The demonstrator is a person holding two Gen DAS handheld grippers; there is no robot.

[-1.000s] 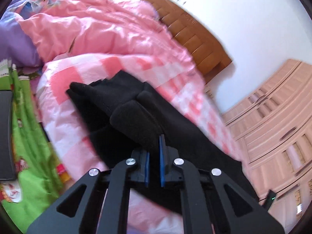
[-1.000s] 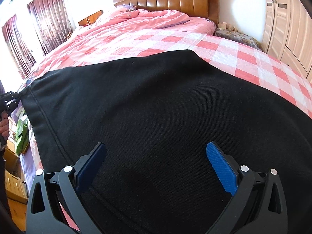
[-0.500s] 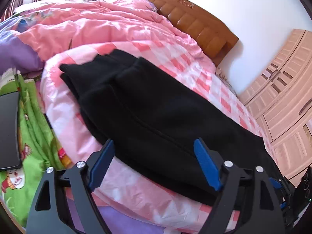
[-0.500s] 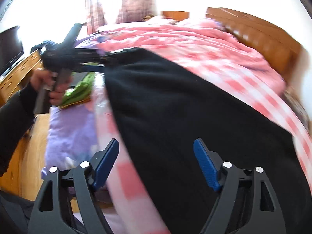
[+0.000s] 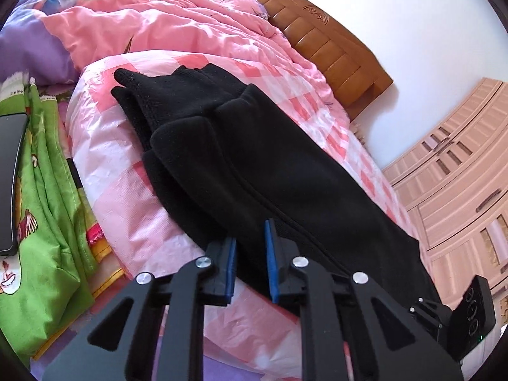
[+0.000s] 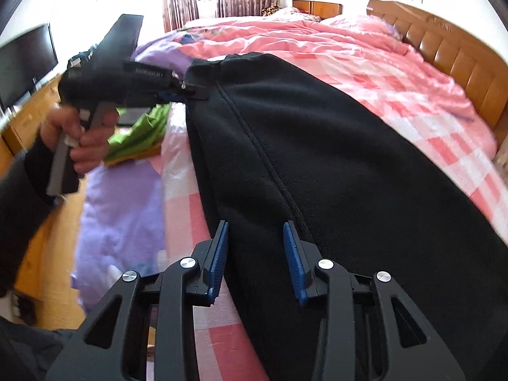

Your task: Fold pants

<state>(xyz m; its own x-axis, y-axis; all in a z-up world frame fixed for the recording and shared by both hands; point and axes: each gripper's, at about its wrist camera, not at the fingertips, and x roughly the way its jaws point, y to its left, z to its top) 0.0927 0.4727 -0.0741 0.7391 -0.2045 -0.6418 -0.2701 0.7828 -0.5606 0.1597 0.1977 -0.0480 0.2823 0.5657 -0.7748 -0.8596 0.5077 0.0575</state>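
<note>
The black pants (image 5: pixel 254 158) lie lengthwise along the near side of the pink checked bedspread (image 5: pixel 127 209), legs stacked and cuffs bunched toward the crumpled pink duvet (image 5: pixel 165 22).

Your left gripper (image 5: pixel 250 263) is narrowed around the pants' near edge, blue pads close on either side of the fabric. Whether they pinch it or just bracket it, you cannot tell from here. Your left hand (image 6: pixel 79 136) grips its handle out beyond the bed's side.

Your right gripper (image 6: pixel 255 260) is partly closed, its pads straddling the long edge beside the raised seam (image 6: pixel 263 146), a gap showing between the pads.

The pants' outer edge runs just inside the bedspread's border. Beyond that lie a lilac sheet (image 6: pixel 120 209) and green printed fabric (image 5: pixel 47 190). Toward the wooden headboard (image 6: pixel 451 60), open checked cover stretches past the far edge.
</note>
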